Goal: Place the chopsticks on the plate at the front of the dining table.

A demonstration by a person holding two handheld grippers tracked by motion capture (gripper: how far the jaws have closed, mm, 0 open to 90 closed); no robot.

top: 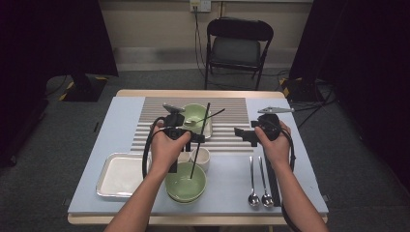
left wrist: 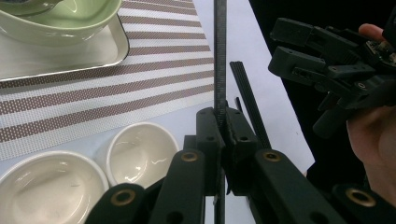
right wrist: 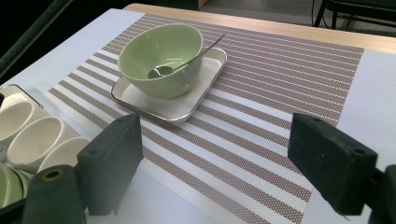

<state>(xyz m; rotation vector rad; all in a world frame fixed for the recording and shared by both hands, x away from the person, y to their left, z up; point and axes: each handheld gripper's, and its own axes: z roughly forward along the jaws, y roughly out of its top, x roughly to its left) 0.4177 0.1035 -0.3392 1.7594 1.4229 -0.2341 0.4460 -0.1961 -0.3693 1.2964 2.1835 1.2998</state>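
the counter (top: 309, 164) carries a striped placemat (top: 232, 130). left tongs (top: 196, 137), at ten o'clock of centre, clamp a black chopstick (top: 200, 140) mid-shaft: likely light, stiff, slippery. right tongs (top: 240, 132), at two o'clock, gape empty.

3 green bowls (top: 186, 181), 3 spoons (top: 253, 195), 2 trays (top: 118, 174), 1 chopstick (top: 200, 140)
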